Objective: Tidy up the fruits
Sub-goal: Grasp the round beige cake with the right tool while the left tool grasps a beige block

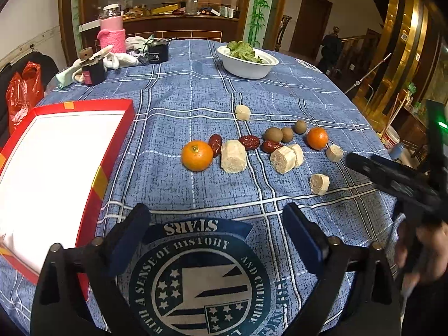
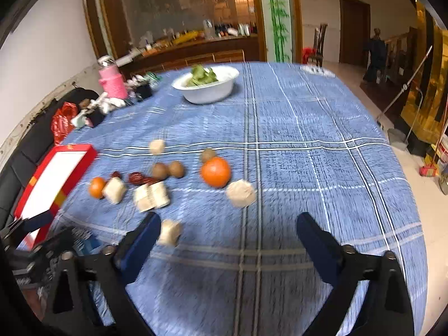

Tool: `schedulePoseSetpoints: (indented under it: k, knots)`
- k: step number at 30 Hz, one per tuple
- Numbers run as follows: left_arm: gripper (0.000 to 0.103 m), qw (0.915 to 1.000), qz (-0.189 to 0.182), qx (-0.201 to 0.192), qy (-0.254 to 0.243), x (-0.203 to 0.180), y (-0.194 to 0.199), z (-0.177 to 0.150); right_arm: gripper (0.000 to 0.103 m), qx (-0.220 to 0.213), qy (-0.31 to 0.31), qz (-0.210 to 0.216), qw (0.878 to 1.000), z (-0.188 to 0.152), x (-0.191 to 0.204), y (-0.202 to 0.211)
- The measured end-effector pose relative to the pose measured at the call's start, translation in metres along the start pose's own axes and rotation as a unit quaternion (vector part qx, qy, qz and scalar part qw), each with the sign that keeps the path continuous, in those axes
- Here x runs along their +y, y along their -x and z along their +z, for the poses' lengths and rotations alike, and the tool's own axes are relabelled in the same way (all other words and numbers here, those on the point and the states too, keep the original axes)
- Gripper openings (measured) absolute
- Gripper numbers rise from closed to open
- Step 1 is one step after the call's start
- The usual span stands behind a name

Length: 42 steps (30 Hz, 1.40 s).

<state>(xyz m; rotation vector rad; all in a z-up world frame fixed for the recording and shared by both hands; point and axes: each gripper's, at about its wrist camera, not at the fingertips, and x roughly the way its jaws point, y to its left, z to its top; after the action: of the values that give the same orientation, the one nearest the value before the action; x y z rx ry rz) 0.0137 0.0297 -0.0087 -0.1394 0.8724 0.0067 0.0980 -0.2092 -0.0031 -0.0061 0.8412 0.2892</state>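
We hold our left gripper (image 1: pixel 215 218) and right gripper (image 2: pixel 228 224) with jaws spread wide, nothing between them. The fruits (image 1: pixel 257 145) lie scattered at mid-frame on the blue tablecloth (image 1: pixel 196 84); the red box (image 1: pixel 117 128) sits at left.

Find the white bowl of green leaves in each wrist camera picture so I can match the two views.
Left wrist view: the white bowl sits top centre, at the table's far side.
Right wrist view: the white bowl is upper centre-left, blurred, again at the far side.
Shared landmark: the pink bottle stands left of the bowl in both.
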Motion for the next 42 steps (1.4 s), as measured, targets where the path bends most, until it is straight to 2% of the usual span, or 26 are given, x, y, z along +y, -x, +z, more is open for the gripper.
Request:
schedulePoseSetpoints:
  k: [3,7,10,11,14,16,25,29,30,31,32,34,37,38,42]
  knots:
    - [0.094,1.0000,-0.002,-0.001,-0.002,0.001,-0.003,0.004,0.058,0.037,-0.002,0.000,0.999,0.010,-0.006,-0.028]
    - [0.086,0.9999,-0.009,0.007,0.003,0.007,-0.011,0.008,0.052,0.058,-0.001,-0.006,0.998,0.012,-0.009,-0.048]
    - [0.080,0.9998,-0.014,0.013,0.005,0.009,-0.016,0.011,0.042,0.057,0.002,-0.005,0.998,0.012,-0.007,-0.053]
    - [0.076,0.9998,-0.014,0.015,0.004,0.008,-0.018,0.011,0.033,0.059,0.006,-0.006,0.998,0.013,-0.006,-0.055]
    - [0.069,0.9997,-0.017,0.020,-0.002,0.002,-0.023,0.014,0.032,0.057,0.020,-0.018,0.998,0.013,-0.002,-0.057]
    - [0.069,0.9996,-0.015,0.020,-0.012,-0.004,-0.027,0.017,0.032,0.054,0.020,-0.020,0.998,0.012,-0.001,-0.055]
    - [0.069,0.9991,0.002,0.040,-0.013,-0.022,-0.056,0.035,0.032,0.027,-0.016,0.025,0.999,0.009,-0.013,-0.045]
    - [0.069,0.9991,0.021,0.029,-0.021,-0.032,-0.058,0.040,0.032,0.018,-0.022,0.040,0.999,0.010,-0.014,-0.041]
    - [0.066,0.9990,0.024,0.029,-0.024,-0.034,-0.059,0.041,0.032,0.015,-0.024,0.043,0.999,0.010,-0.014,-0.040]
    - [0.052,0.9988,0.026,0.033,-0.024,-0.035,-0.060,0.041,0.032,0.014,-0.025,0.045,0.999,0.010,-0.014,-0.039]
    - [0.044,0.9988,0.022,0.037,-0.022,-0.036,-0.060,0.040,0.032,0.012,-0.026,0.048,0.998,0.010,-0.014,-0.037]
    - [0.044,0.9994,0.007,0.031,-0.014,-0.034,-0.056,0.039,0.032,0.006,-0.028,0.053,0.998,0.011,-0.014,-0.034]
    - [0.044,0.9992,0.014,0.029,-0.024,-0.036,-0.059,0.035,0.032,0.002,-0.030,0.056,0.998,0.012,-0.014,-0.032]
    - [0.044,0.9987,0.030,0.029,-0.030,-0.036,-0.063,0.034,0.032,0.002,-0.031,0.057,0.998,0.012,-0.015,-0.032]
    - [0.043,0.9988,0.028,0.030,-0.028,-0.038,-0.069,0.034,0.032,-0.004,-0.029,0.065,0.997,0.013,-0.015,-0.028]
